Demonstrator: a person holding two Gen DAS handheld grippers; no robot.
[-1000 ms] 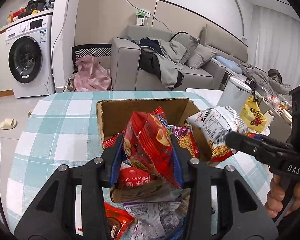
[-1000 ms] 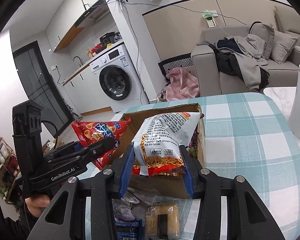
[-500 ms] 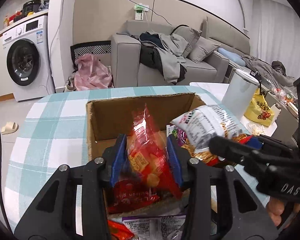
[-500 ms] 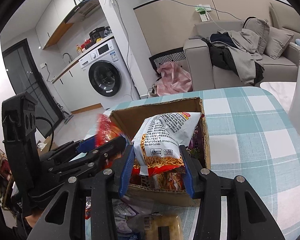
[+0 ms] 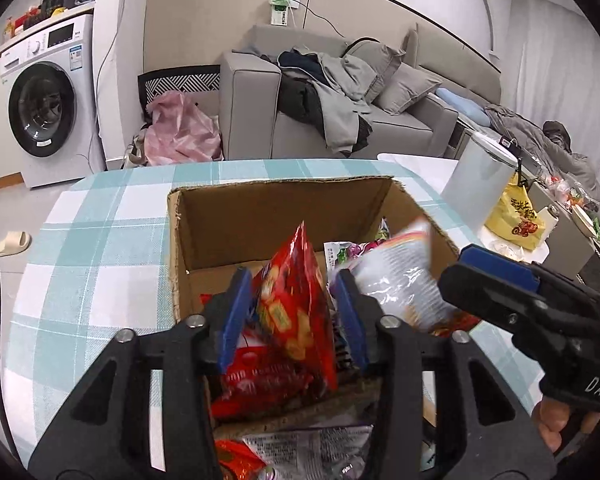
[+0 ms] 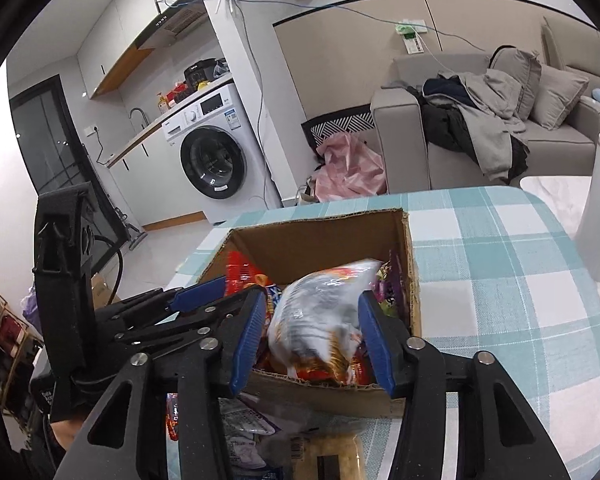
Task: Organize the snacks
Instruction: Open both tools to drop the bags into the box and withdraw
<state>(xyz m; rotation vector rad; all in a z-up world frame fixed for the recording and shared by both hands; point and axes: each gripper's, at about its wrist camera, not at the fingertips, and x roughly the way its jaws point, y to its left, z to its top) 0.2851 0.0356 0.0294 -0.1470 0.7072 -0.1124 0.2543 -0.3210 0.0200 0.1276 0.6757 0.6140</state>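
Snacks fill the open brown cardboard box [image 5: 260,216] that sits on the round table under a teal-and-white checked cloth [image 5: 100,240]. Over its near edge, the left gripper [image 5: 294,312] has just been opening its jaws; a red crinkled snack bag [image 5: 296,300] stands upright between the blue pads, and the pads no longer press on it (a gap shows on each side). Beside it, the right gripper [image 6: 314,332] has likewise just been opening its jaws, and the white-and-silver noodle packet with a red-orange bottom [image 6: 320,320] shows blurred between them, inside the box and loose from the pads. Purple and green wrappers [image 5: 356,250] lie deeper in the box, against its right wall. More packets lie on the cloth in front of the box, among them a grey printed pouch [image 5: 312,448] and a pale yellow bar in clear wrap [image 6: 332,456]. A person's fingers [image 5: 556,424] curl around the right gripper's handle.
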